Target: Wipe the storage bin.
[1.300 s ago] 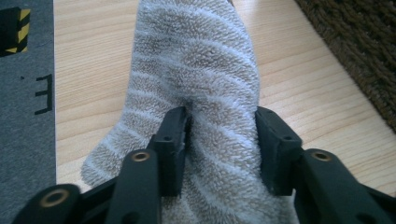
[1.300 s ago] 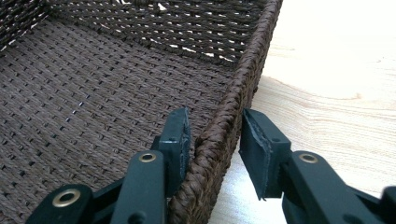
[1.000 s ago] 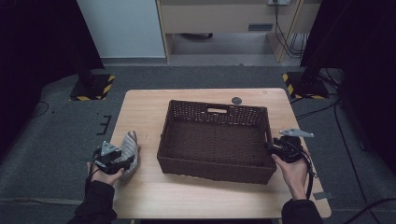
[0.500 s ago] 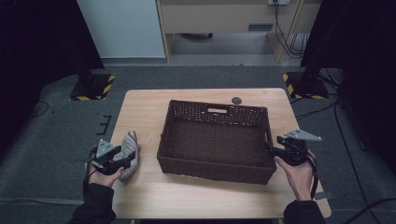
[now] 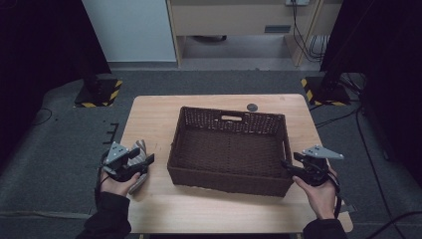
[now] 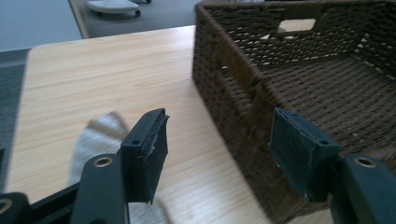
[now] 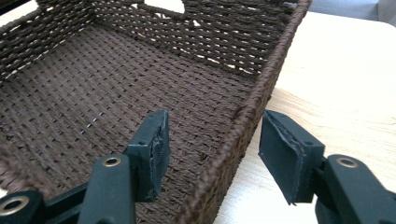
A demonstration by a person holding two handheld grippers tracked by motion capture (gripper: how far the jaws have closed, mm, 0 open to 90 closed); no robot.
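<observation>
One brown woven basket [image 5: 230, 149] sat mid-bench, empty, handle slot in its 12 o'clock wall. Right tool [image 5: 288, 166] at the basket's 3 o'clock wall near the front corner: jaws had just been opening, now spread and straddling the rim [image 7: 261, 93], one pad inside, one outside, neither pressing on it. Left tool [image 5: 144, 160] at the basket's 9 o'clock side, jaws spread, nothing between them, clear of the wall. Grey cloth [image 5: 138, 164] lay on the bench [image 5: 154, 114] under and just beside the left tool, blurred in the left gripper view. Small dark disc [image 5: 252, 106] on the bench at 12 o'clock, apart from the basket.
</observation>
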